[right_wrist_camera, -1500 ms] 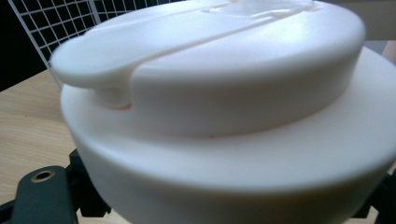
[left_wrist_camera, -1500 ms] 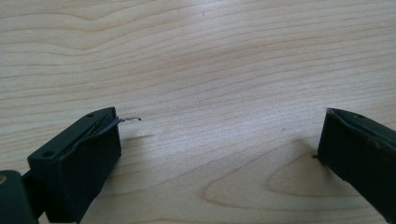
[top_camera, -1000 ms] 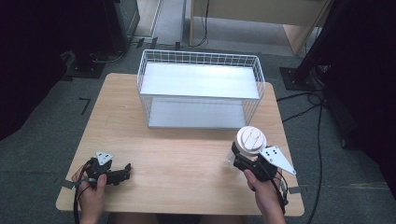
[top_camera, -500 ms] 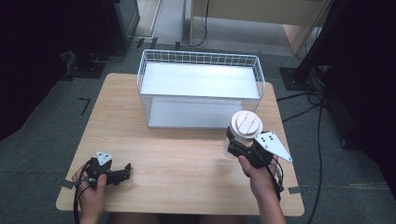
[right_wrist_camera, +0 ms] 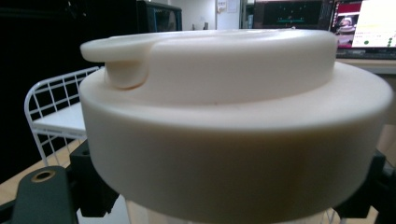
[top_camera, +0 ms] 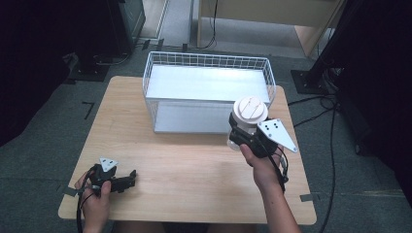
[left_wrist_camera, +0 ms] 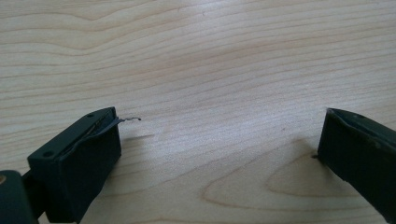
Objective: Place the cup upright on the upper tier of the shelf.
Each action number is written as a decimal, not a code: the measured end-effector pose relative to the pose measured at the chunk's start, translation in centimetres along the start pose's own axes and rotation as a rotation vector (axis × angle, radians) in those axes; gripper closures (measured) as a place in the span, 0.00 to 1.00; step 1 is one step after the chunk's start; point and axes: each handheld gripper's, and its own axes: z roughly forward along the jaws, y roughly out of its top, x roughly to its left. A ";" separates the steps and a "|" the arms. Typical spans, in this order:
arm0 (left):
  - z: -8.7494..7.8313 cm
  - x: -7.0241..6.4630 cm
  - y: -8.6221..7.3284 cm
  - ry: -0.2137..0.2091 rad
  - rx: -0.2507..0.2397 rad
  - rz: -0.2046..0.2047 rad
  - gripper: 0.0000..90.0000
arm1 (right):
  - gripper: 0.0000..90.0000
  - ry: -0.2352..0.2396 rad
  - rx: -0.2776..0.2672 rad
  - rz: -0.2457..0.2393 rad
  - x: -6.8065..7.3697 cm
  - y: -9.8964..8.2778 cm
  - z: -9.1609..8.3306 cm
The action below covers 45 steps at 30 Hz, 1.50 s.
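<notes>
your right tool [top_camera: 241,137] grips the white-lidded jar [top_camera: 249,114] just beside the wire basket [top_camera: 210,63]; your left tool [top_camera: 127,175] rests with jaws spread on the surface [top_camera: 194,165].

We see a clear jar with a cream lid [top_camera: 250,110], upright and lifted off the counter [top_camera: 194,160], clamped in the right hand-held gripper [top_camera: 241,137]. It hangs just beside the white wire basket's [top_camera: 209,62] front right corner.
</notes>
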 end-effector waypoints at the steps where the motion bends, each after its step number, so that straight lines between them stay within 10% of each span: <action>1: 0.0 0.0 0.0 0.000 0.000 0.000 0.00 | 0.17 0.000 -0.006 0.001 0.1 0.3 0.2; 26: 0.0 0.0 0.0 0.000 0.001 0.000 0.00 | 0.17 -0.037 -0.094 -0.022 1.9 6.4 5.9; 45: 0.0 0.0 0.0 -0.001 0.001 -0.001 0.00 | 0.17 -0.061 -0.048 -0.060 4.3 7.3 12.3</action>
